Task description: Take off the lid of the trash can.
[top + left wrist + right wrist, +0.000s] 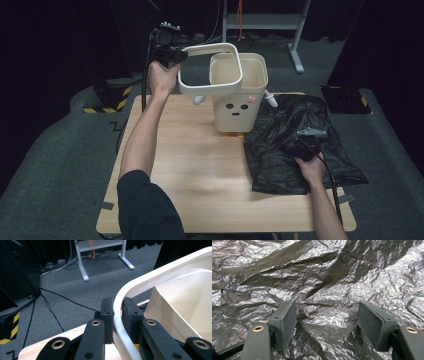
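While my left gripper [167, 52] is raised above the far left corner of the wooden table [200, 165], its jaws are clamped on the near edge of a cream rounded-square rim ring [210, 70], held tilted above the bin. From the high view I see what the gripper cameras miss: the cream waste bin [240, 100] stands at the far middle of the table, with a simple face of two dark eyes and a mouth on its front, a pink patch beside it, small white arms at its sides and orange feet. The ring overlaps the bin's open top on the left.

My left gripper view gives the close detail: both black pads press the ring's [130, 290] thin wall from either side, and the bin's inner wall [185, 305] shows just beyond.

My right gripper [305, 142] rests low over a crumpled black plastic bag [295, 145] spread on the right side of the table. In its own view the jaws stand wide apart, the glossy wrinkled bag [319, 285] between them.
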Available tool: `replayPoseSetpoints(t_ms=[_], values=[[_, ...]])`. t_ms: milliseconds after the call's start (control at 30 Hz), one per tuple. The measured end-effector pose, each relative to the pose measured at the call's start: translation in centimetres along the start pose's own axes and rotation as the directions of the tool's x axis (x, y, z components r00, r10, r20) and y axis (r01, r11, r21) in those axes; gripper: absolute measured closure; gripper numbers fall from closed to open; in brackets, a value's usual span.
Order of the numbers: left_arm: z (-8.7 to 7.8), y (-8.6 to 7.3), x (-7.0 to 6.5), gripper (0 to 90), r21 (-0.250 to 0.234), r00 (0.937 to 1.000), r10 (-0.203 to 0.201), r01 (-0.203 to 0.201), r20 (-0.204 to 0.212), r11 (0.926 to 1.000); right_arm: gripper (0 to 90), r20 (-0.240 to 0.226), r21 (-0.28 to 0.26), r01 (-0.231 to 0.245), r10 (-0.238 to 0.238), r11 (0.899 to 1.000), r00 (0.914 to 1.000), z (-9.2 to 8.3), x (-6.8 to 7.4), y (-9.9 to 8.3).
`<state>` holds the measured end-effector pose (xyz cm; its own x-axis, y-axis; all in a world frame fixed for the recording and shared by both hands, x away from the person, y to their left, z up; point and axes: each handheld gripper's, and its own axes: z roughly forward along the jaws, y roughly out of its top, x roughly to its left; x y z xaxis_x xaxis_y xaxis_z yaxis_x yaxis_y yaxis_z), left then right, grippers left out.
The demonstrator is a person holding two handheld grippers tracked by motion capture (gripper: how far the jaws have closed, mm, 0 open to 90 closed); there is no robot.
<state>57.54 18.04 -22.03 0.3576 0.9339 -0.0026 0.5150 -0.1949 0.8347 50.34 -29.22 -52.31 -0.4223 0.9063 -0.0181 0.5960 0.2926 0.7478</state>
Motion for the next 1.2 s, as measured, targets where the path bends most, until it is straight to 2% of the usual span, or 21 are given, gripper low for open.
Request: replayPoseSetpoints(t_ms=[1200], values=[[-2.9,-3.2,3.1,79.6,-0.026,0.9969,-0.07,0.069,-0.037,0.9973,31.8,-0.001,0.001,-0.001,0.001,1.0,1.0,0.0,0.0,0.0]])
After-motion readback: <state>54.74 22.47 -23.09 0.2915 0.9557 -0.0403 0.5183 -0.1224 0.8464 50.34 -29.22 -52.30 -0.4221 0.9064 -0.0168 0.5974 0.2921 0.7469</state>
